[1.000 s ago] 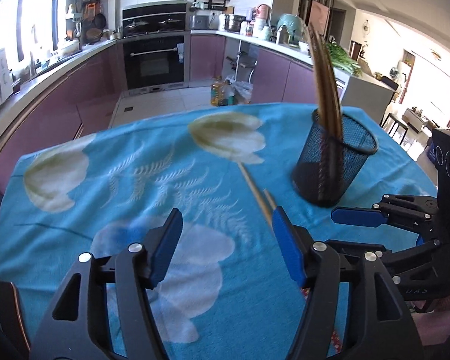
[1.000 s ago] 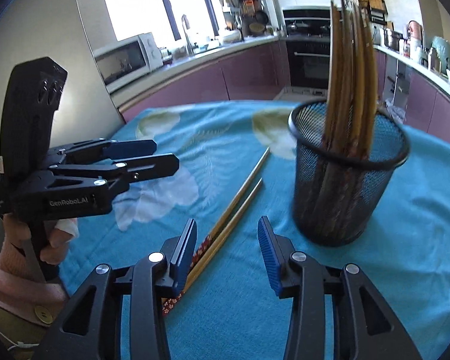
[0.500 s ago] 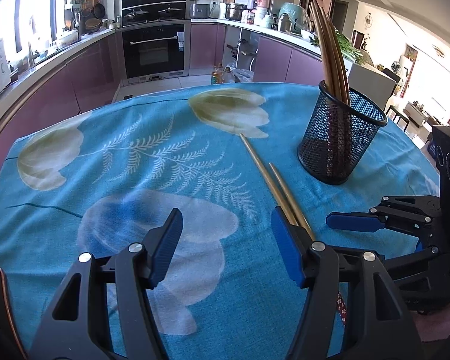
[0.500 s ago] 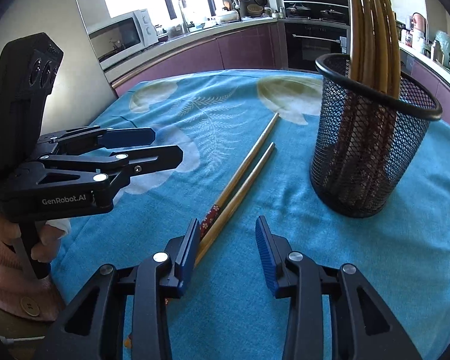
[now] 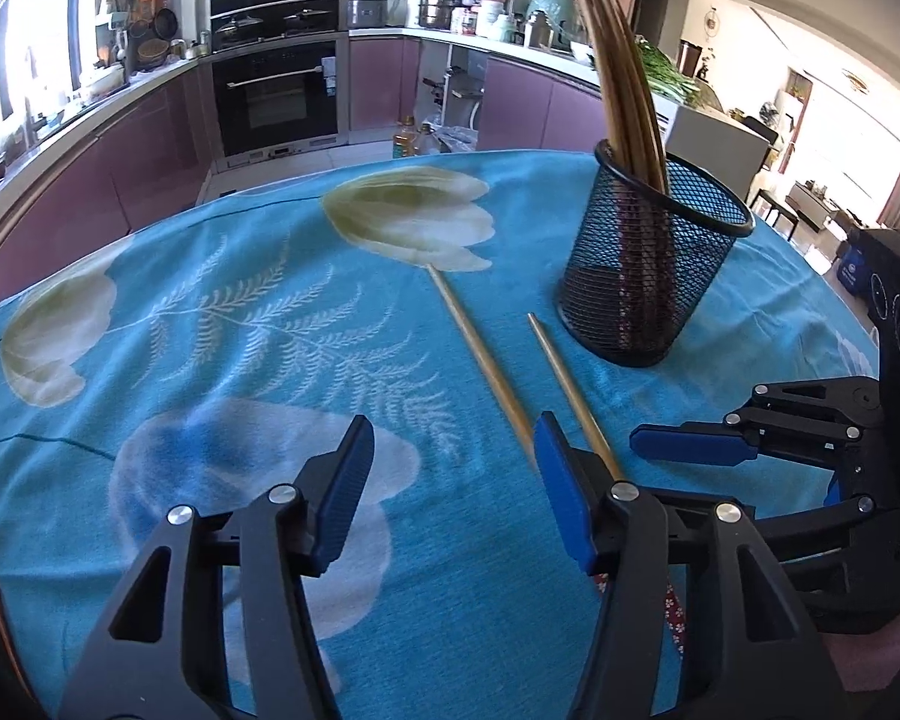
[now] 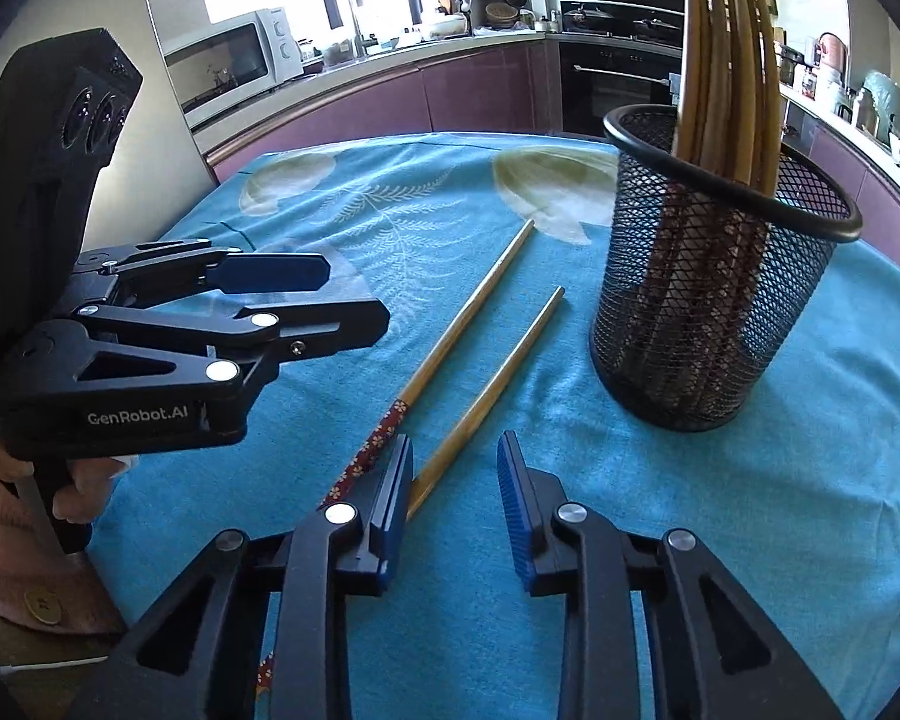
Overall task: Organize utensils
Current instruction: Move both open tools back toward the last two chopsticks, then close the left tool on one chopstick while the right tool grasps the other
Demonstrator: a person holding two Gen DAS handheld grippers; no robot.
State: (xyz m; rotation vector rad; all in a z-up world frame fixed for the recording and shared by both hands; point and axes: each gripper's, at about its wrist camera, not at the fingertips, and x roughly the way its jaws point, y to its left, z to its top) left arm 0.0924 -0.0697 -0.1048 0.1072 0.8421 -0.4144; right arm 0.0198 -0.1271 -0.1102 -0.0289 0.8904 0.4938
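- Standing upright on the far right of the blue tablecloth (image 5: 222, 312), the black mesh holder (image 6: 714, 312) is already carrying a bundle of chopsticks (image 6: 726, 60), so most of the sorting looks done
- Lying loose on the cloth just left of the holder are 2 chopsticks, side by side and slightly apart: the longer chopstick (image 6: 468, 312) with a red flowered end, and the shorter chopstick (image 6: 498, 372)
- Closing in over the near end of the shorter chopstick, the right gripper (image 6: 455, 492) is narrowing its jaws, with the pads not yet pressing on it
- Hovering to the left, the left gripper (image 5: 450, 492) is also narrowing but sitting about half open, with nothing between its jaws
- Remaining, by my reading: lifting both loose chopsticks into the holder
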